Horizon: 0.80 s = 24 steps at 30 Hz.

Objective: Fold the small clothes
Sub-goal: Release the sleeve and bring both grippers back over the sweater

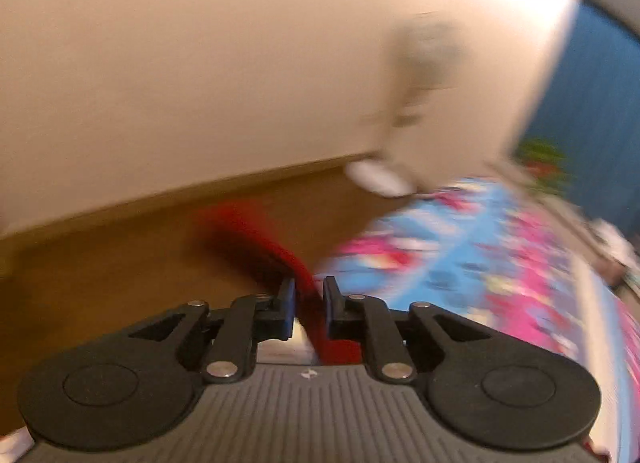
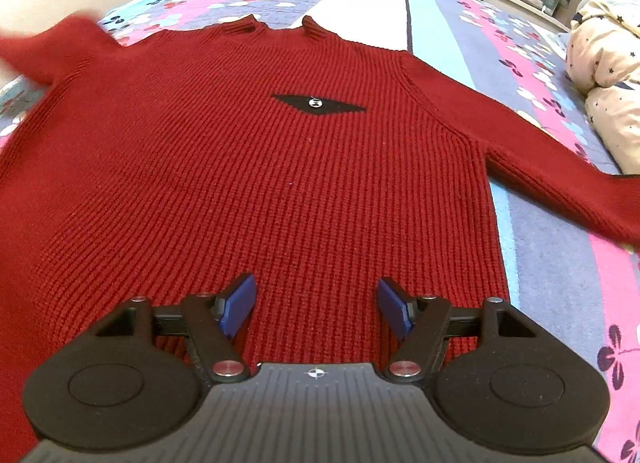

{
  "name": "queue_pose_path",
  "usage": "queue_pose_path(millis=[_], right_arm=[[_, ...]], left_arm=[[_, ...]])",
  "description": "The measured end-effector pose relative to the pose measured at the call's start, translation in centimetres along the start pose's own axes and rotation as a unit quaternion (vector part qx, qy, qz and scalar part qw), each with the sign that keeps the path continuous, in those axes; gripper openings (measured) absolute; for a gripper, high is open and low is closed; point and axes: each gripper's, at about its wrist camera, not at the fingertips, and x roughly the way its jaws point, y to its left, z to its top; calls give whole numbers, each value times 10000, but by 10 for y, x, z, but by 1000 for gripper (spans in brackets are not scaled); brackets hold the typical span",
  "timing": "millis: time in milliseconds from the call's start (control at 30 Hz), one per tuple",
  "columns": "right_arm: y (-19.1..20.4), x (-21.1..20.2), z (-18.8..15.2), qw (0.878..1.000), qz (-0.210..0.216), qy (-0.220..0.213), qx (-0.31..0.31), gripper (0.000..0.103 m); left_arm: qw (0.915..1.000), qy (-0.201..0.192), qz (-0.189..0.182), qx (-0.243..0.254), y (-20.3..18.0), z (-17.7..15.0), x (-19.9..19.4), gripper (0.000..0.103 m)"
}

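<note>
the flowered bedspread runs past the red sweater on every side, with bare cover to the right before the star-print bundle. the sweater lies flat, front up. the left gripper is clamped on red knit near the bed's edge, above the brown floor. the right gripper hangs above the hem, jaws wide apart, holding nothing.

A floral bedspread in pink, blue and lilac covers the bed across the right wrist view. A cream star-print quilt is bundled at the right edge. In the left wrist view, a brown wooden floor meets a pale wall; a blue curtain hangs at upper right.
</note>
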Motion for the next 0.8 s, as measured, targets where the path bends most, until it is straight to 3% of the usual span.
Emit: queue_pose_path(millis=[67,100,233,267,333,467,633,700,800], right_arm=[[0,1,0,10000,-16,3,9,69],[0,1,0,10000,-29,1,7,70],[0,3,1,10000,-78,-20,24,72],[-1,3,1,10000,-78,-37,41,72],[-3,1,0,9999,-86,-98,91,72],[-20,-17,-4,9979,-325,-464,309,71],[-80,-58,-21,9809,-343,-885,1698,70],[-102,-73,-35,9691,-285,-986,2244,70],[-120,-91,-61,9566,-185,-1002,2731,70]], left_arm=[[9987,231,401,-217,17,3,-2,22],[9993,232,285,-116,12,-1,-9,25],[9943,324,-798,626,-36,-55,-45,55],[9898,484,-1091,778,-51,-75,-55,57],[9777,882,-1578,1068,-77,-118,-73,57],[9434,1505,-2348,1794,-96,-200,-120,57],[8900,1702,-3044,2938,-75,-280,-198,57],[8768,1725,-3163,3184,-62,-303,-219,57],[8687,1833,-3211,3296,-38,-321,-242,57]])
